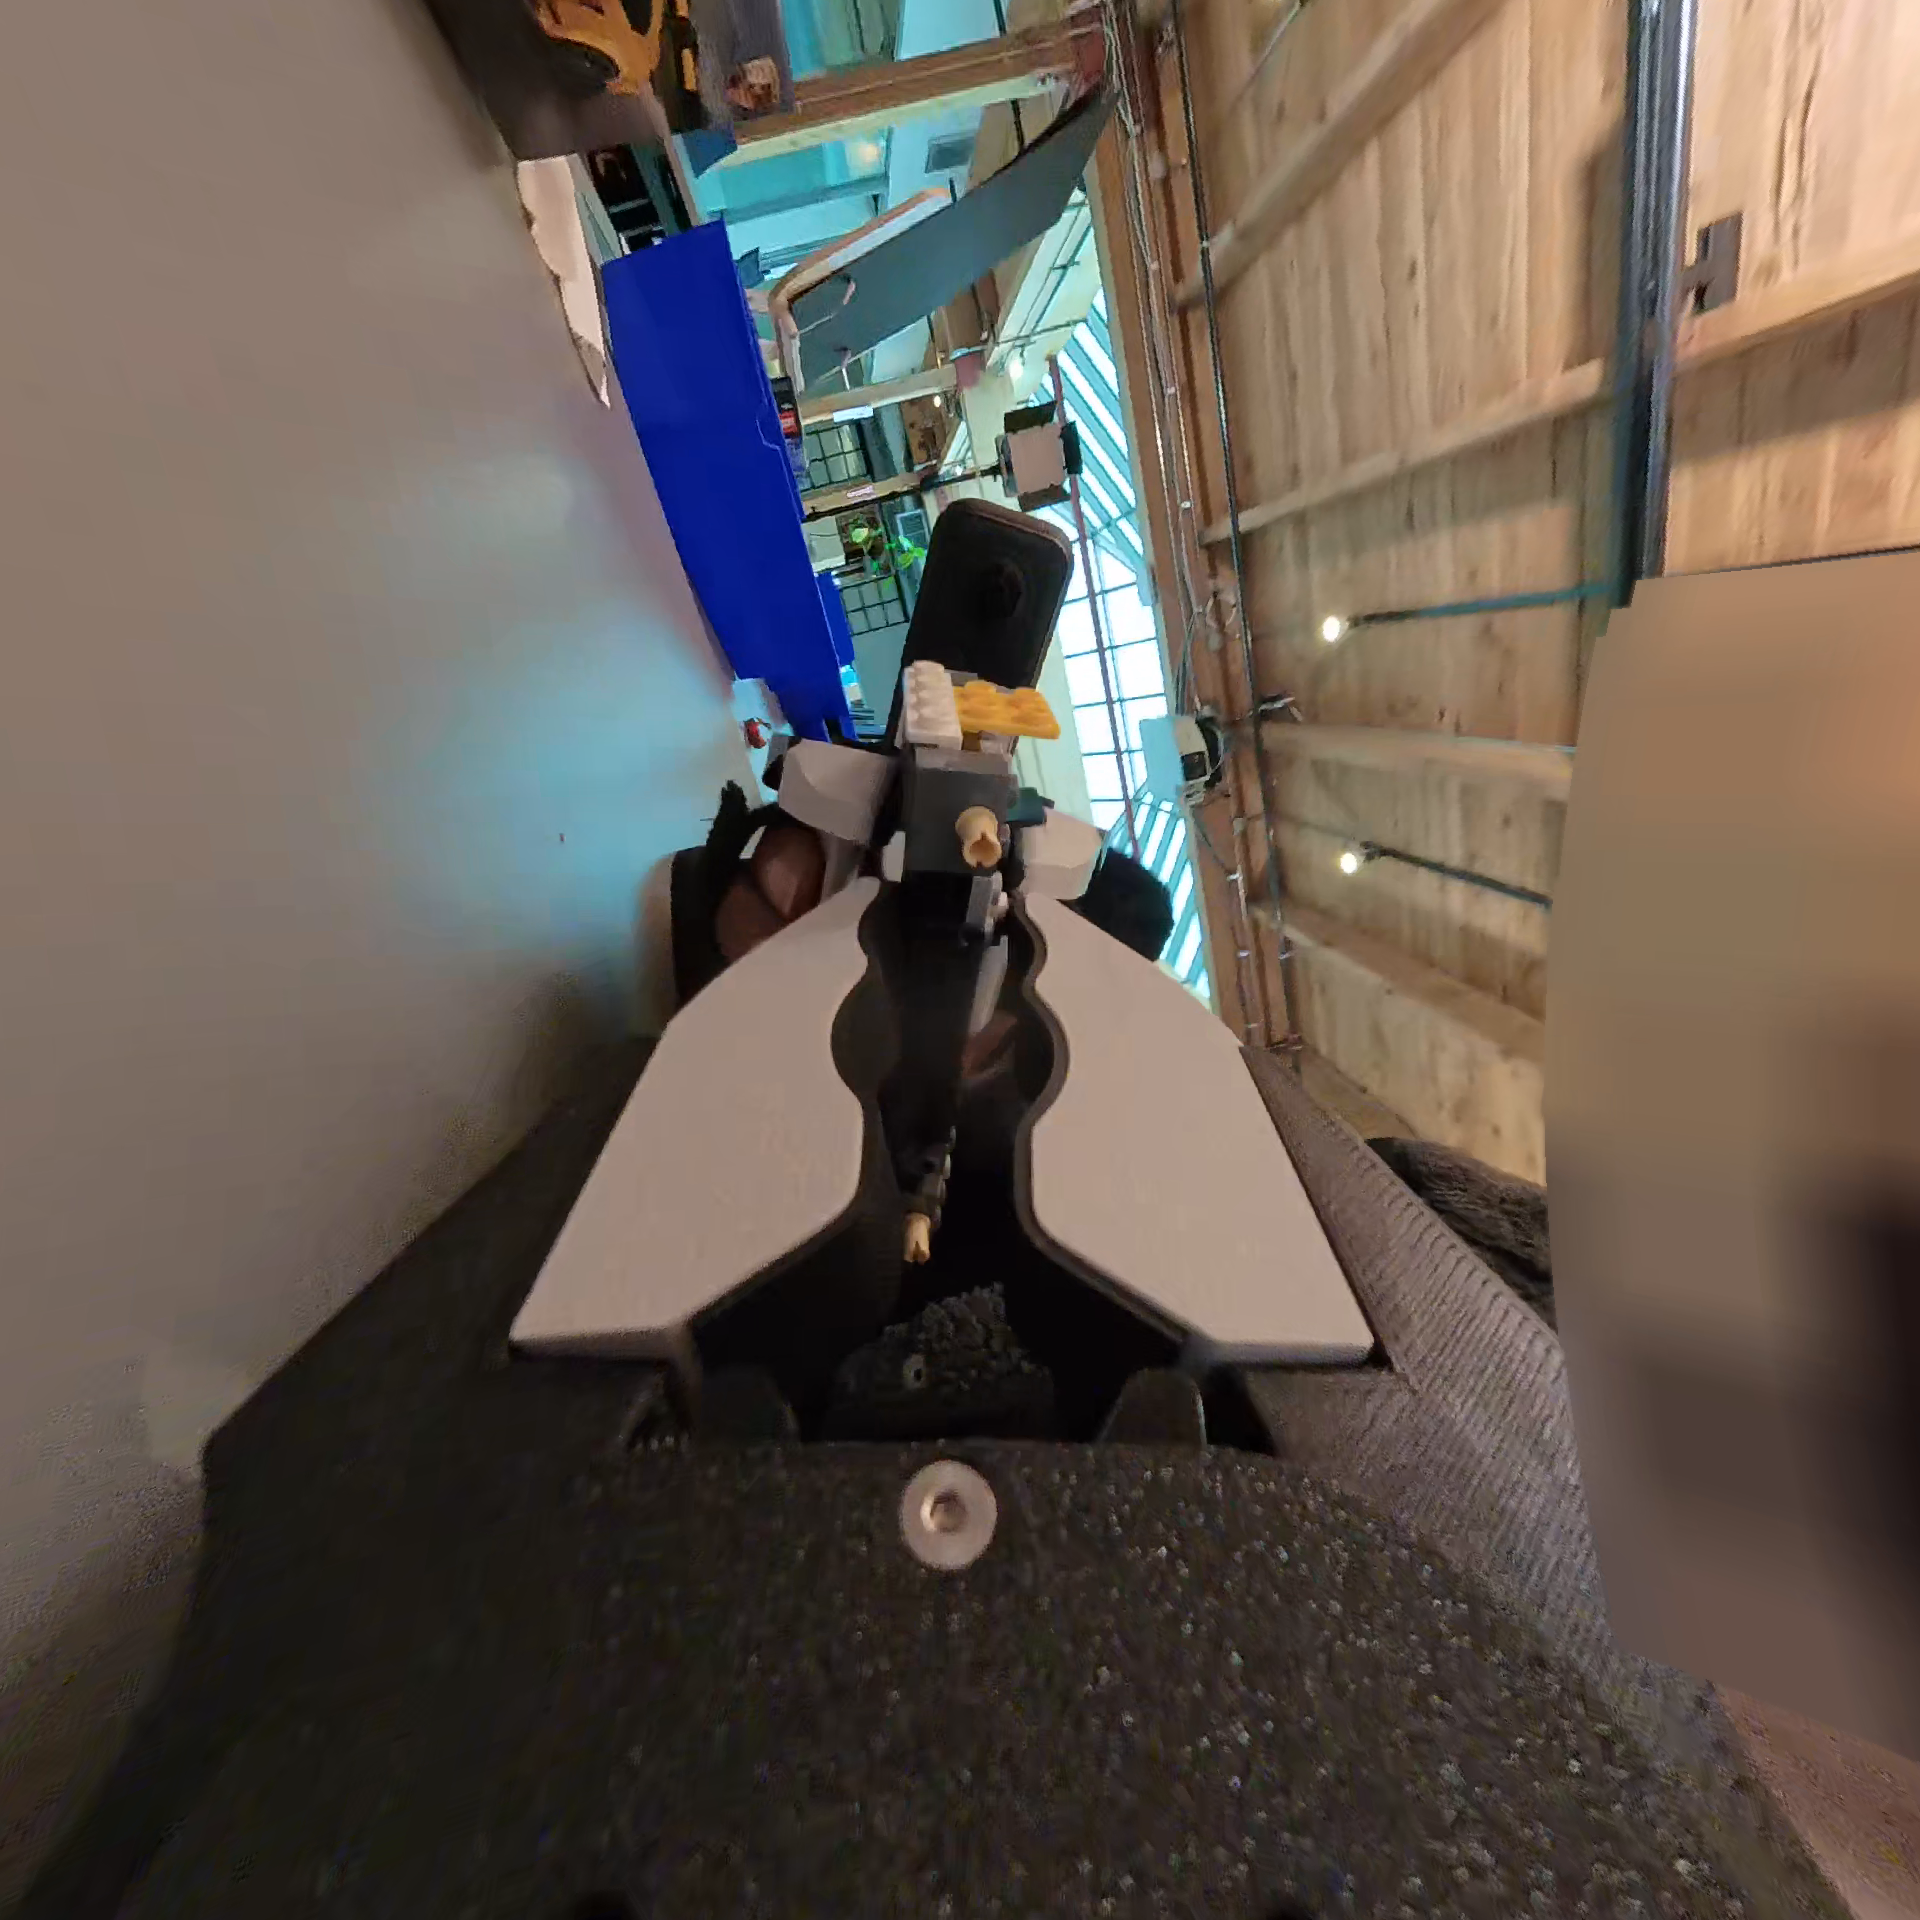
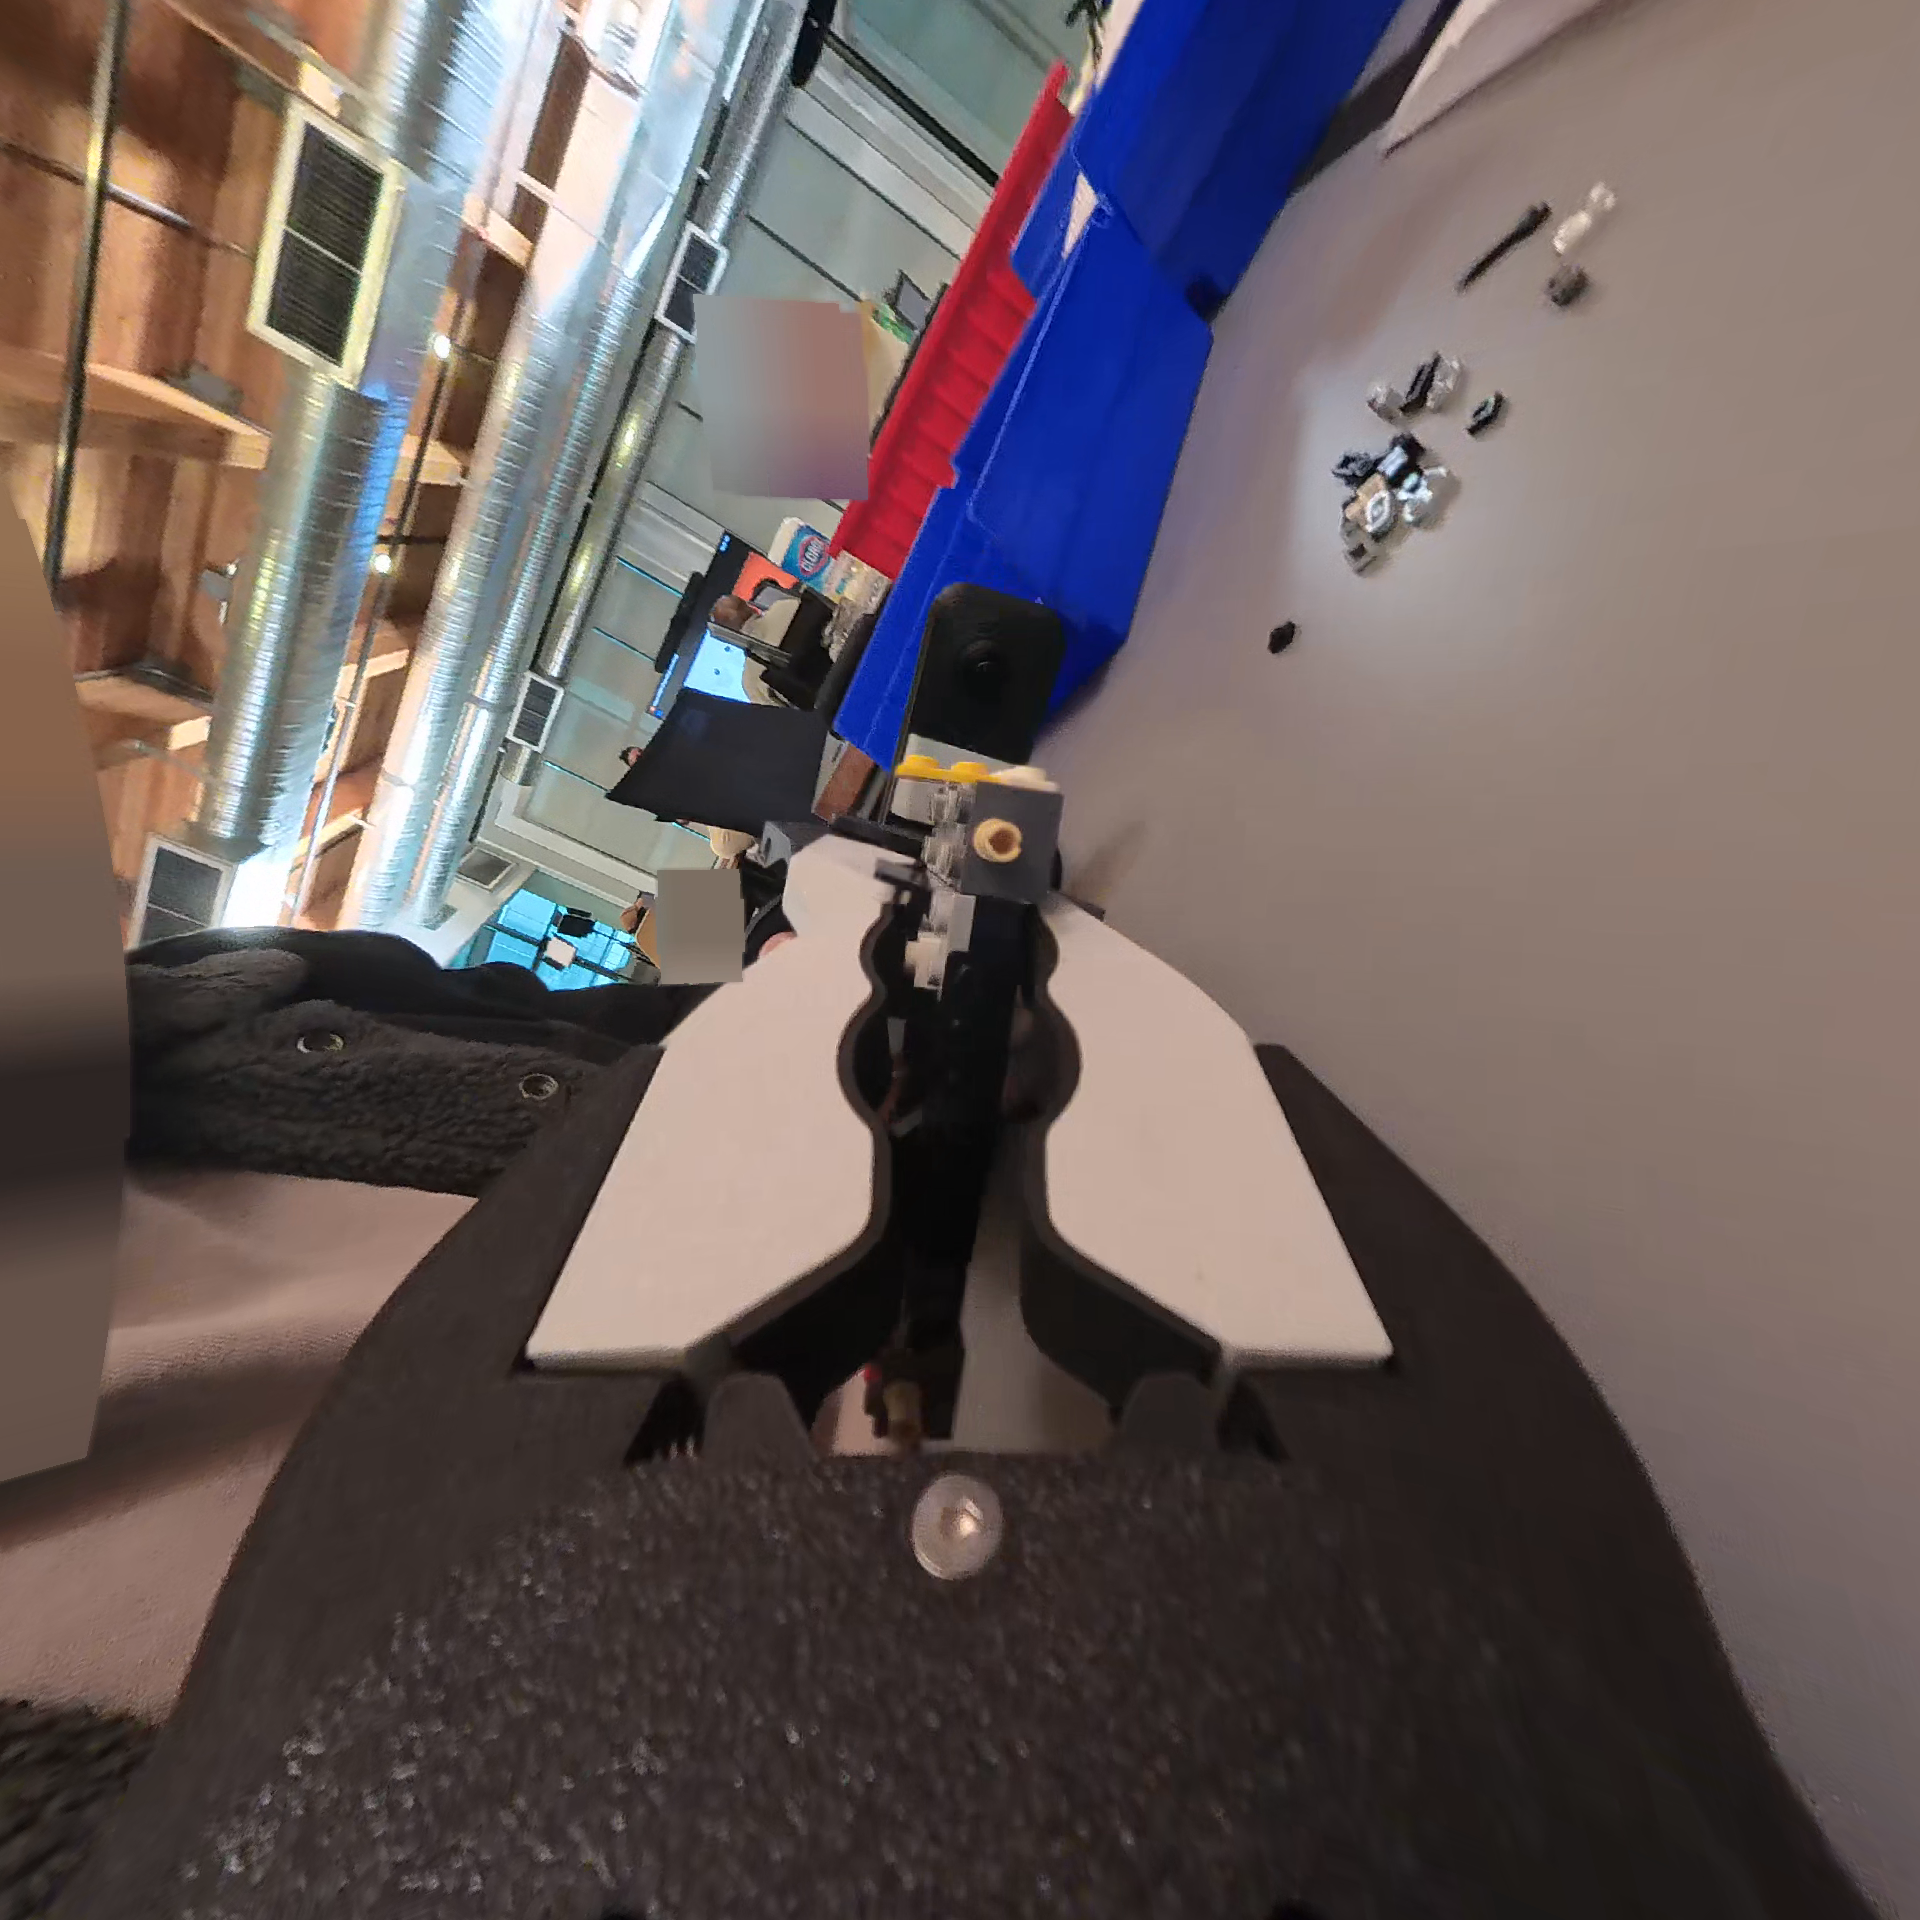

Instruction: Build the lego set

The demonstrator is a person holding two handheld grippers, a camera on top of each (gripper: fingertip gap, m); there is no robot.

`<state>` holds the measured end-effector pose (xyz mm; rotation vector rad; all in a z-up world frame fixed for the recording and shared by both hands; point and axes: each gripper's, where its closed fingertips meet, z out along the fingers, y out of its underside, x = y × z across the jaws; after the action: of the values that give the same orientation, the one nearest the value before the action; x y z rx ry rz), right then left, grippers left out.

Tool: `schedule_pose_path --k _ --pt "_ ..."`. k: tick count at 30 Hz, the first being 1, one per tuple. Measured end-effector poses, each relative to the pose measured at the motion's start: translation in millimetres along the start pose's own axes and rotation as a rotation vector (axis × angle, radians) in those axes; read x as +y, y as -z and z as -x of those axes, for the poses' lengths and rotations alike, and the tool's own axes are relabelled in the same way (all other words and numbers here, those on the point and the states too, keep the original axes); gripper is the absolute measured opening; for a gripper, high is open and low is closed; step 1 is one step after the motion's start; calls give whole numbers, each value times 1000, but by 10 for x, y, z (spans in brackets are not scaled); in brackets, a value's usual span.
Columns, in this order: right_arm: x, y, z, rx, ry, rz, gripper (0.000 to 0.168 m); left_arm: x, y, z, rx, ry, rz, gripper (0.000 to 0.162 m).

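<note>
Both wrist views are rolled sideways. My left gripper (image 1: 940,899) is shut on a dark grey lego assembly (image 1: 951,821), held in the air beside the grey table (image 1: 260,623). The assembly carries a white brick (image 1: 928,707), a yellow plate (image 1: 1006,710) and a tan pin (image 1: 977,836). The right gripper's grey fingertips (image 1: 831,795) flank the assembly from the far side. In the right wrist view my right gripper (image 2: 951,899) is shut on the same assembly (image 2: 1013,847), its yellow plate (image 2: 940,769) on top. The part between the fingers is hidden.
Loose lego pieces (image 2: 1392,488) lie scattered on the grey table (image 2: 1558,935). Blue bins (image 2: 1091,416) and a red bin (image 2: 966,343) stand along its far edge; a blue bin (image 1: 717,468) also shows in the left wrist view. A dark fleece sleeve (image 2: 364,1049) is nearby. Only a small space, under 4 cm, lies between the two pairs of fingers.
</note>
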<state>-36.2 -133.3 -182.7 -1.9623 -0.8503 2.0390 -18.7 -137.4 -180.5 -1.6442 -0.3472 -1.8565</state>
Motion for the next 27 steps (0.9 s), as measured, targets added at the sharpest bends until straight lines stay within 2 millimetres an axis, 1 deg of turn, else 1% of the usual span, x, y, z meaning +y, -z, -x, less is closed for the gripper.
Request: schedule_pose_path --k 7,10,14,16,20,24,27 --pt "1 -20 -109 29 -6 60 24 -40 20 88 16 68 -8 18" --pt "-9 -15 -116 25 -7 82 31 -70 37 107 26 84 -19 19" --pt "-89 35 -156 59 8 76 33 -97 53 124 22 79 -27 19" --pt "-120 50 -176 85 21 76 31 -101 58 137 8 60 -28 19" --pt "-79 20 -192 100 19 98 28 -74 48 121 -7 7 -8 19" --pt "-51 17 -150 77 27 110 25 -35 41 105 -23 -57 21 19" --pt "-48 29 -103 72 55 123 25 -4 29 68 -37 -143 51 18"
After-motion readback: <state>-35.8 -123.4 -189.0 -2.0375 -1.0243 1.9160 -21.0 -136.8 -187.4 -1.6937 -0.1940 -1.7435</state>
